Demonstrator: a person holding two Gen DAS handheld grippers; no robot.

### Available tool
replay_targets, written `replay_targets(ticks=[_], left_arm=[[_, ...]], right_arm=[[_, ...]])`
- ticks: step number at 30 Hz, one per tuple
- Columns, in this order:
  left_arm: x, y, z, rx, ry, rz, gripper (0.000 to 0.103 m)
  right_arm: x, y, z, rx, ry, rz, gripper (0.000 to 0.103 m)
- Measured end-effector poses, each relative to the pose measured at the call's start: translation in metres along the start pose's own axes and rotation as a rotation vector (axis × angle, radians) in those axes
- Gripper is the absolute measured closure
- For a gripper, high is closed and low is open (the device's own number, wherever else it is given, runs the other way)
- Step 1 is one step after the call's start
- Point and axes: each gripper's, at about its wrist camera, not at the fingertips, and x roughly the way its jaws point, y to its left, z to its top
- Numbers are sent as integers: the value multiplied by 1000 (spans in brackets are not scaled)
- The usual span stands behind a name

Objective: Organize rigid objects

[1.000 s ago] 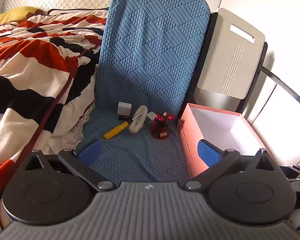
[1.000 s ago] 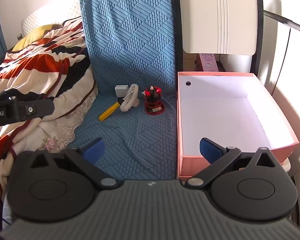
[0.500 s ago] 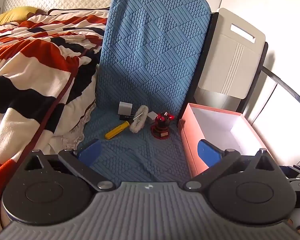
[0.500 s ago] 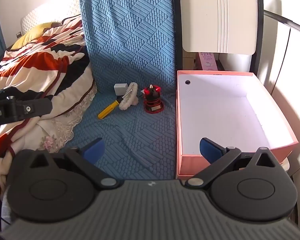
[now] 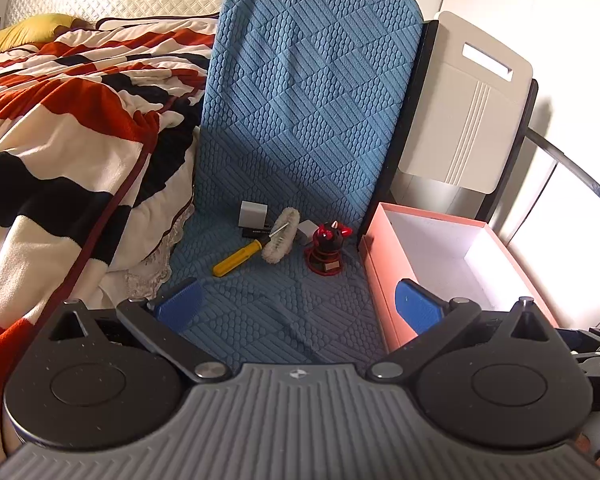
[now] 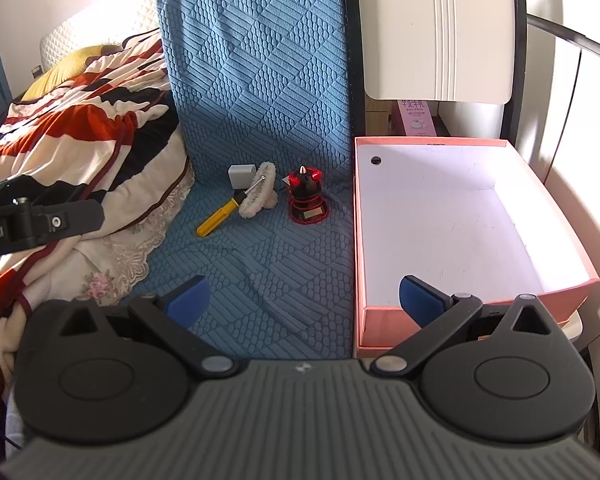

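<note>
On the blue quilted mat (image 5: 268, 300) lie a yellow-handled screwdriver (image 5: 236, 258), a fluffy white brush (image 5: 282, 234), a white cube (image 5: 253, 214), a small white block (image 5: 307, 230) and a red-and-black figurine (image 5: 326, 250). The same group shows in the right wrist view: screwdriver (image 6: 218, 216), brush (image 6: 258, 196), cube (image 6: 242, 176), figurine (image 6: 306, 196). An open pink box (image 5: 384, 272) with a white inside stands right of them (image 6: 452, 216). My left gripper (image 5: 298, 306) and right gripper (image 6: 304, 296) are open, empty, well short of the objects.
A striped red, black and white blanket (image 5: 60, 152) covers the bed on the left. A white board (image 5: 460, 120) leans behind the box. The left gripper's body (image 6: 40, 224) shows at the left of the right wrist view.
Both grippers have drifted slightly; the objects and box sit a little differently in the views. Nothing was grasped or moved.
</note>
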Motion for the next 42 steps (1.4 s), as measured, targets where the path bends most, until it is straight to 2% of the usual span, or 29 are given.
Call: replay_targets(ticks=[14,19,30,42], left_arm=[[4,-3,-1,12,13,2,0],[6,-4,-1,18,20,2,0],[6,-5,0,29,26,-16,0],[9,-2,-2,35,18,-23,0]], right_arm=[[0,-5,-3,7,10,7,0],[2,-11,-3,65,37,38,0],[7,-11,-5,40,64,-6,0],[4,-7,-6,33,48,41,0]])
